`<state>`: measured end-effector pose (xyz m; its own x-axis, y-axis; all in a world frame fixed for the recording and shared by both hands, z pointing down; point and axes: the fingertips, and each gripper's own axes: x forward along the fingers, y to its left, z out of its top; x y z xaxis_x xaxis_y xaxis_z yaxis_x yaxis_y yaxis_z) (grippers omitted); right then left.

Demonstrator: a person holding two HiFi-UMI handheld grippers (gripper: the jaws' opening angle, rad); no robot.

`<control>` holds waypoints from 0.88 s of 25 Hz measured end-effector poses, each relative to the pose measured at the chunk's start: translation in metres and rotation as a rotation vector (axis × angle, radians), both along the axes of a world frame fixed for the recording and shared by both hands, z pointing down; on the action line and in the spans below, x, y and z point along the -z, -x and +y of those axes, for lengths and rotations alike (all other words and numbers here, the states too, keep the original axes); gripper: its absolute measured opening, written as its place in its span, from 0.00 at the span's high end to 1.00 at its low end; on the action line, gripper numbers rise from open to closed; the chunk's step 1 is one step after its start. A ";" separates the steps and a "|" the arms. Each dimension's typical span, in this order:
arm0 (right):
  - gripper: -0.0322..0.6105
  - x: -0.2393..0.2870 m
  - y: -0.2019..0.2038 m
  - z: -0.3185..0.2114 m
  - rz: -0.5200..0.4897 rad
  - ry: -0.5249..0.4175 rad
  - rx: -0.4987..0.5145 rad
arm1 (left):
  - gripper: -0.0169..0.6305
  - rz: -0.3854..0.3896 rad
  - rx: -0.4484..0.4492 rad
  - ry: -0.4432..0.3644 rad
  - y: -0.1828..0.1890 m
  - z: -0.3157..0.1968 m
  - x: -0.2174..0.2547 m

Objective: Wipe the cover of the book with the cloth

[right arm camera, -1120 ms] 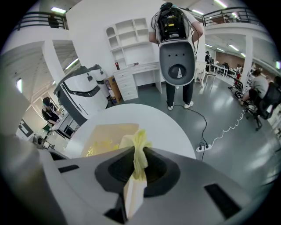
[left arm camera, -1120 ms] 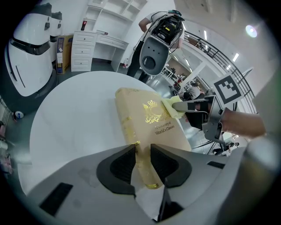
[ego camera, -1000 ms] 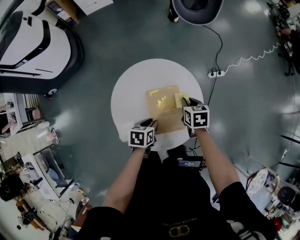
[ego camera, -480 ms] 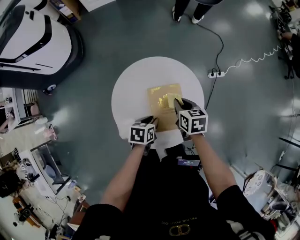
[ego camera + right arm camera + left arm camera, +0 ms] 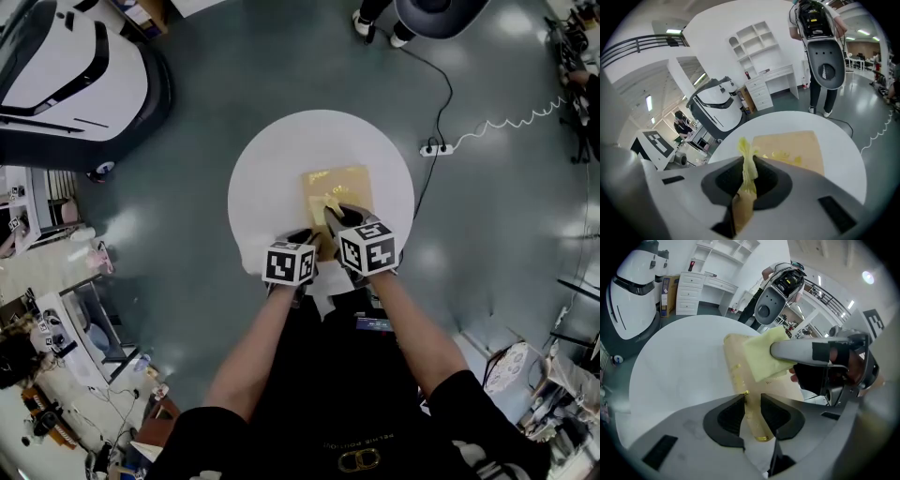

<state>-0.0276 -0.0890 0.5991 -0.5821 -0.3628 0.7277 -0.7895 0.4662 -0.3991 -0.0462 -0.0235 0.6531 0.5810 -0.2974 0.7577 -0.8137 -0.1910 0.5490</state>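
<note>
The right gripper (image 5: pixel 749 171) is clenched on the cloth (image 5: pixel 746 157), a yellow fold of which is pinched upright between the closed jaws and pokes out beyond their tips. From the head view, the cloth is seen laid on the near half of the cover, just ahead of this gripper. The left gripper (image 5: pixel 751 409) is set at the near left edge of the book (image 5: pixel 345 182), and that edge is clasped between its jaws, which stand fairly wide because the book fills the gap between them; by this hold the book appears to be steadied. The book is lying flat and closed, cover up, on the round white table (image 5: pixel 272 173), towards the side nearest the person, with its gold lettering partly covered by the cloth. The wiping is judged to be under way rather than finished: the cloth is in contact with the cover, but the far half and the right margin are bare, and no mark is visible by which wiped areas could be told from unwiped ones. Passes over the rest of the cover are presumably left to be made.
</note>
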 end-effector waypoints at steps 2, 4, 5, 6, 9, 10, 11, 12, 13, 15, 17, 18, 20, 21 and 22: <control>0.81 -0.004 0.006 0.006 -0.004 0.012 0.013 | 0.81 0.000 0.000 0.002 0.000 0.001 0.000; 0.81 -0.008 0.010 0.010 -0.002 0.023 0.018 | 0.81 0.000 -0.001 0.005 0.000 0.001 0.000; 0.81 -0.011 0.011 0.011 0.003 0.027 0.019 | 0.81 -0.001 -0.001 0.005 0.000 0.001 0.001; 0.81 -0.013 0.011 0.012 0.009 0.029 0.020 | 0.81 -0.004 0.000 0.006 0.001 0.001 0.001; 0.81 -0.020 0.009 0.014 0.036 0.026 0.018 | 0.81 -0.007 0.003 0.007 0.002 0.001 0.001; 0.81 -0.022 0.008 0.015 0.048 0.022 0.022 | 0.81 -0.005 0.003 0.008 0.002 0.001 0.000; 0.81 -0.024 0.007 0.015 0.063 0.015 0.028 | 0.81 -0.003 0.001 0.009 0.001 0.001 0.000; 0.81 -0.026 0.006 0.016 0.080 0.006 0.037 | 0.81 -0.001 0.000 0.009 0.001 0.001 0.000; 0.81 -0.027 0.004 0.016 0.095 -0.003 0.045 | 0.81 0.002 -0.002 0.007 0.000 0.000 0.000; 0.81 -0.030 0.002 0.017 0.116 -0.018 0.052 | 0.81 0.001 -0.005 0.001 0.000 -0.001 0.001; 0.81 -0.031 0.000 0.017 0.128 -0.032 0.056 | 0.81 -0.002 -0.006 -0.001 0.000 -0.002 0.001; 0.81 -0.031 0.000 0.018 0.135 -0.039 0.060 | 0.81 -0.002 -0.007 0.000 0.000 -0.001 0.001; 0.81 -0.031 0.000 0.018 0.146 -0.053 0.070 | 0.81 -0.002 -0.009 0.007 0.000 0.000 0.000; 0.81 -0.031 0.000 0.018 0.150 -0.057 0.073 | 0.81 -0.002 -0.009 0.010 0.000 0.001 0.000; 0.81 -0.032 0.001 0.018 0.153 -0.061 0.075 | 0.81 -0.003 -0.010 0.012 0.001 0.001 0.000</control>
